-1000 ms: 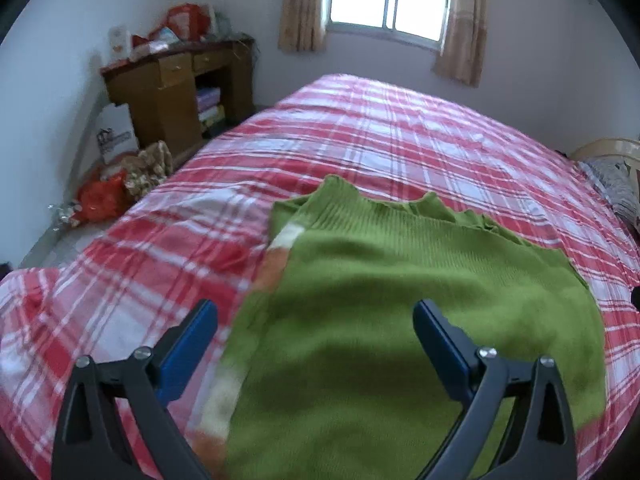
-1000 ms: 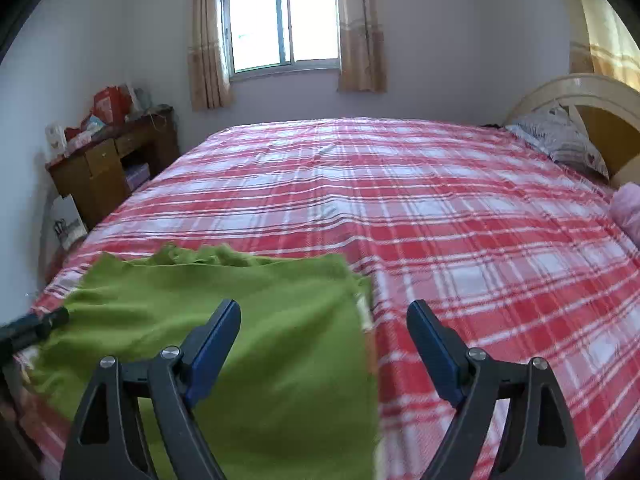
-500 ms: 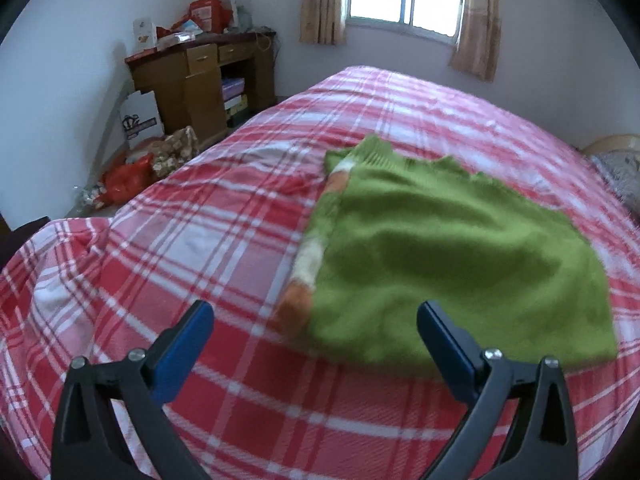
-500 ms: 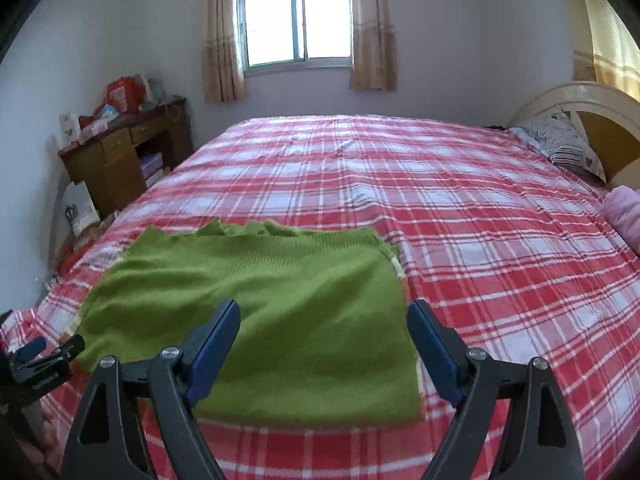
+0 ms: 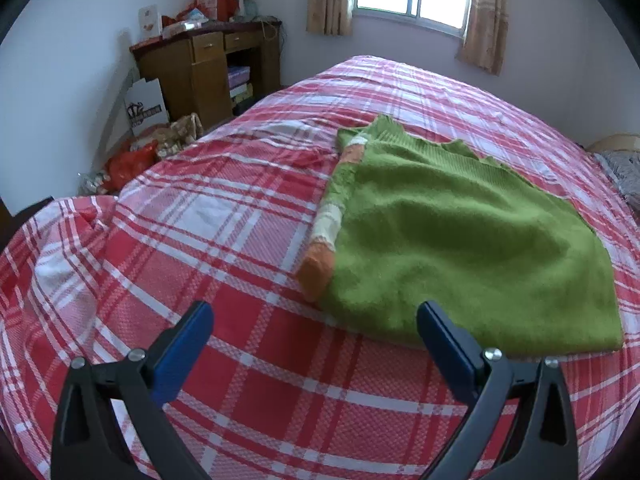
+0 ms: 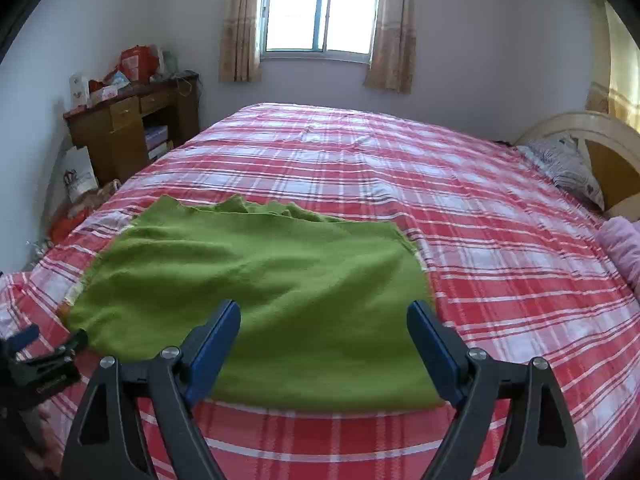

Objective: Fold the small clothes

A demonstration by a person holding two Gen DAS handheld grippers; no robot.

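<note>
A green knitted garment (image 5: 452, 240) lies folded flat on the red plaid bed (image 5: 224, 240); an orange and cream striped sleeve (image 5: 324, 240) shows along its left edge. It also shows in the right wrist view (image 6: 260, 280). My left gripper (image 5: 314, 332) is open and empty, above the bed just short of the garment's near left corner. My right gripper (image 6: 324, 328) is open and empty, over the garment's near edge. The left gripper also shows in the right wrist view (image 6: 36, 348) at the far left.
A wooden desk (image 5: 208, 72) with clutter stands by the left wall, with bags (image 5: 132, 160) on the floor beside it. A window (image 6: 320, 12) is behind the bed. A pillow (image 6: 568, 168), headboard (image 6: 592, 140) and pink cloth (image 6: 624, 248) are at the right.
Both grippers have pulled back and up from the garment, which now lies flat farther from them. Both stayed open.
</note>
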